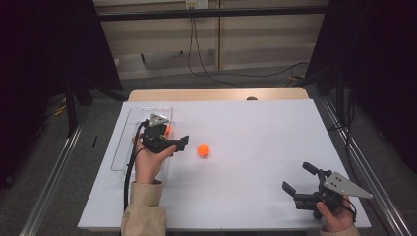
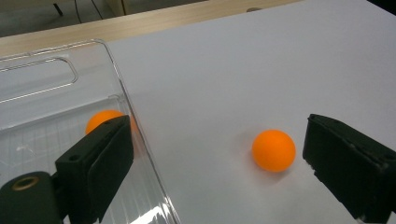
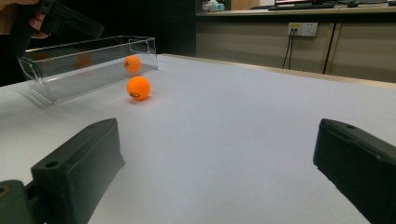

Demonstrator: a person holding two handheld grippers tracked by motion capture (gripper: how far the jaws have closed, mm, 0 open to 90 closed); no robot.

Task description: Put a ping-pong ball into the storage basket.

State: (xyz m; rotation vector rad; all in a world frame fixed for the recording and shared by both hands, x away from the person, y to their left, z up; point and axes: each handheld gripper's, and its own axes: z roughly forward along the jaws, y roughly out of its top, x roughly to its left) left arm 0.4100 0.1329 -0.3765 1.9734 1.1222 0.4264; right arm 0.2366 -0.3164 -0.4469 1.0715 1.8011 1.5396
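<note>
Orange ball on table [image 1: 203, 150]: loose on the white sheet, just right of the clear bin, not touched by either gripper; lies between the open jaws as seen in the left gripper view [image 2: 273, 150], nearer the right-hand jaw, apart from both.
Orange ball in bin [image 2: 103, 120]: resting on the bin floor close to the near long wall; partly hidden by the left gripper in the high view [image 1: 167, 130].
Clear plastic bin [image 1: 123, 142]: long, transparent, open-topped, at the left side of the sheet; handle cut-out visible at its far end [image 2: 39, 79].
Left gripper [image 1: 172, 145]: held over the bin's right wall, pointing toward the loose ball; jaws wide apart, nothing between the pads under pressure.
Right gripper [image 1: 300, 178]: low at the near right corner of the sheet, well apart from both balls and the bin; jaws spread wide, empty.
White sheet [image 1: 255, 128]: covers the tabletop; apart from the bin and the loose ball, bare.
Done, as judged: one ball placed in the bin.
Left, as judged: one ball to be gripped, lifted over the wall and released inside.
Stage, as judged: roughly halfway; approach to the second ball under way, grasp not yet made.
Risk, as judged: ball free to roll if nudged by one pad ahead of the other.
</note>
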